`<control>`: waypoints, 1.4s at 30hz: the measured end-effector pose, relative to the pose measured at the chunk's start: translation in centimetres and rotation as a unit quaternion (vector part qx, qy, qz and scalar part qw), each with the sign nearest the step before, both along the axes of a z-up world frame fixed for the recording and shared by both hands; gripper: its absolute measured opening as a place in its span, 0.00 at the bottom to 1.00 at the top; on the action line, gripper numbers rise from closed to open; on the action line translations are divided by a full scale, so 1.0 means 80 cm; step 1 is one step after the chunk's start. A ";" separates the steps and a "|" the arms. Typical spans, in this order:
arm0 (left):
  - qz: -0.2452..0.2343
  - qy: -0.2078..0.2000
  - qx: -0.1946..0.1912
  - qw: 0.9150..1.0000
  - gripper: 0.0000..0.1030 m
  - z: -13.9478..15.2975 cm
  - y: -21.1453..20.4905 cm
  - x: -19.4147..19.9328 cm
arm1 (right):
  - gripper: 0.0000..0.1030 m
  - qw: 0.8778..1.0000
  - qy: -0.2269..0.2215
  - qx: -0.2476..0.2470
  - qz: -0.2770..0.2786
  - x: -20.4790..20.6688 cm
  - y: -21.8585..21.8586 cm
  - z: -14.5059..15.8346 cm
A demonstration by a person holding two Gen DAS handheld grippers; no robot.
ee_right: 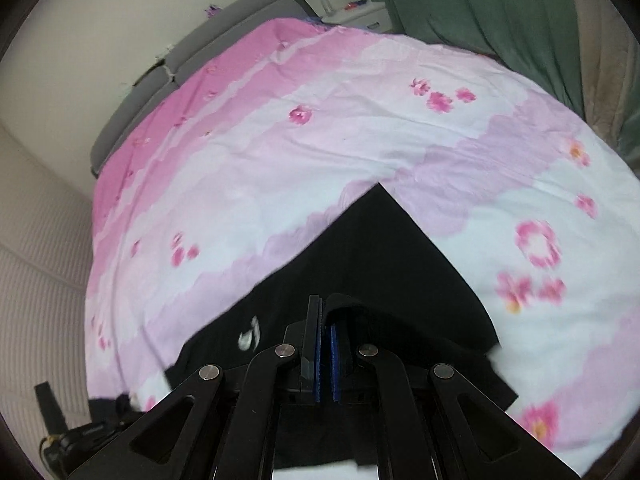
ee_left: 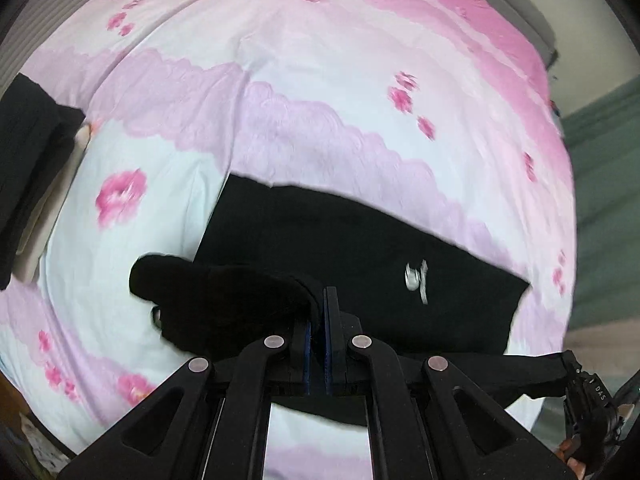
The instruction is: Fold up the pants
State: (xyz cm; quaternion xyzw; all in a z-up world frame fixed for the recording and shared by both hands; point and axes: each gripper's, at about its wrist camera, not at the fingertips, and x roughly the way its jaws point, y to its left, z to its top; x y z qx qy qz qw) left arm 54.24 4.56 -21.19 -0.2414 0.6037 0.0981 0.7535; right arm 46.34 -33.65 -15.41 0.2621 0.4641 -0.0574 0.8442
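Left claw (ee_left: 323, 300) is clamped tight on a bunched bit of the black pants (ee_left: 360, 248), right claw (ee_right: 325, 312) pinching another fold. Pants lie mid-bed on the pink flowery sheet (ee_left: 320, 80), near its front edge.

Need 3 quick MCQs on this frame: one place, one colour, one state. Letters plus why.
1. Where do the black fabric pants lie?
A. on the pink floral bedsheet
B. on a wooden floor
C. in a basket

2. What colour is the small logo on the pants?
A. red
B. white
C. yellow

3. How do the left gripper jaws stand?
A. wide open, empty
B. shut on black fabric
C. out of view

Key: 1 A, sheet surrounds the pants; 2 B, pale mark on black; 3 B, cloth pinched between closed pads.
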 end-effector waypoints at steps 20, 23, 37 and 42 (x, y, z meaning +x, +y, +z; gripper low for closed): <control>0.012 0.154 -0.033 0.987 0.37 -0.149 0.031 0.135 | 0.04 0.988 0.132 -0.049 0.065 0.223 0.023 -0.167; 0.004 0.129 -0.064 0.990 0.68 -0.136 0.036 0.145 | 0.08 0.986 0.140 -0.062 0.064 0.230 0.028 -0.169; -0.187 -0.054 0.074 0.978 0.68 -0.002 0.024 0.065 | 0.68 0.985 0.030 -0.141 0.092 0.139 0.052 -0.045; -0.222 -0.086 0.103 0.966 0.68 0.008 0.020 -0.016 | 0.69 0.977 0.003 -0.153 0.151 0.049 0.059 -0.024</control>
